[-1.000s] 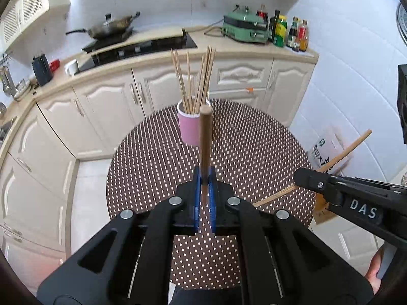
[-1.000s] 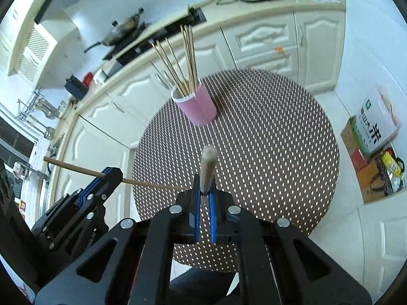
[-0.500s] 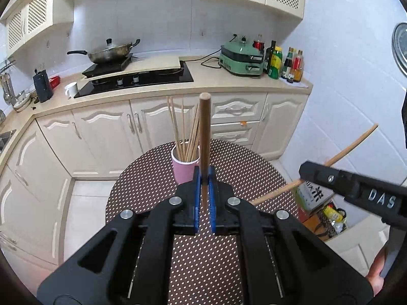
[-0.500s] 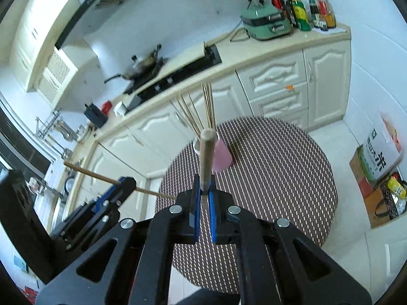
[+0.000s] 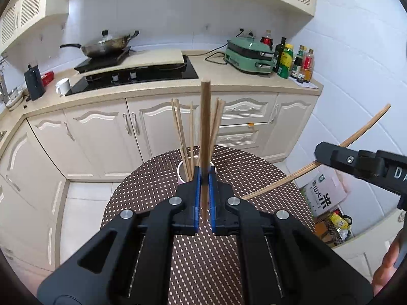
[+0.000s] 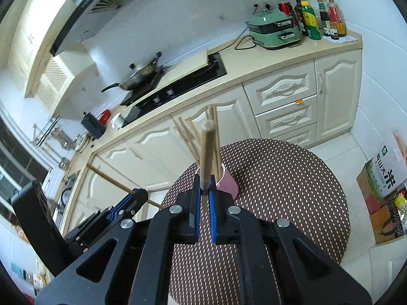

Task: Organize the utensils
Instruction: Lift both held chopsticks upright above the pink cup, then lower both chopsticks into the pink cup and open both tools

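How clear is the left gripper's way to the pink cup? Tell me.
Probably clear. The left gripper, shut on a chopstick, has only bare table before the cup. The chopsticks already in the cup crowd its mouth.

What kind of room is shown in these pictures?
A home kitchen, most likely: a wok sits on a black cooktop, cream cabinets run under the counter, and sauce bottles stand beside a green electric cooker.

Left hand-held gripper (image 5: 204,178) clamped, right (image 6: 204,188) too
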Demonstrator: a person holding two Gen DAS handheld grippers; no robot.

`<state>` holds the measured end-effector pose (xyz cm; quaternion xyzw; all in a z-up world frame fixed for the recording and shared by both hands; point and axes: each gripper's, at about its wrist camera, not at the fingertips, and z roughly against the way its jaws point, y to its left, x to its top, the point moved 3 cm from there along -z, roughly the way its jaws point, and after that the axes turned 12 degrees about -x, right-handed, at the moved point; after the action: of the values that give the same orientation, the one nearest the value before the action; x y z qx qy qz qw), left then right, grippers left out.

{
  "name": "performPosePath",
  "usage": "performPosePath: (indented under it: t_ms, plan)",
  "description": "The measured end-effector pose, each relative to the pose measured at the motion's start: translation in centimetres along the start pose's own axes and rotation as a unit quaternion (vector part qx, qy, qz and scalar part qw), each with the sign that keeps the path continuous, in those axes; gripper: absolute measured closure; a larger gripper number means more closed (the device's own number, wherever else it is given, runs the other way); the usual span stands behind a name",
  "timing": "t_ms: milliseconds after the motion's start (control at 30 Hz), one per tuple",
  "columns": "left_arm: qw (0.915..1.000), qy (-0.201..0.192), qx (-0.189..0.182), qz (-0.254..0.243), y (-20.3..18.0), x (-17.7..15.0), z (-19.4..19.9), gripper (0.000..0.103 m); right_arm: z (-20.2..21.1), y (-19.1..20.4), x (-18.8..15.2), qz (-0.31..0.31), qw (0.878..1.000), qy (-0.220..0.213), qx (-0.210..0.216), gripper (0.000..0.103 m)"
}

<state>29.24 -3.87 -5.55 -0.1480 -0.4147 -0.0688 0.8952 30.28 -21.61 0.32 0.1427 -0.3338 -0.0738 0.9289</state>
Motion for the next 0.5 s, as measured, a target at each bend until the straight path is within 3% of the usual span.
performPosePath:
  t_ms: [300, 500]
  plan:
    - [0.9999, -0.012, -0.008, -0.009, 2.2, 5.5, -3.9, 0.097, -4.1, 1.0, 5.7, 0.002, 1.0, -0.015, -0.025, 0.098]
    - [0.9997, -0.011, -0.02, -0.007, 3.5, 8.0, -6.7, 0.097, -7.3, 1.7, 7.2, 0.022, 0.999, -0.001, -0.046, 0.098]
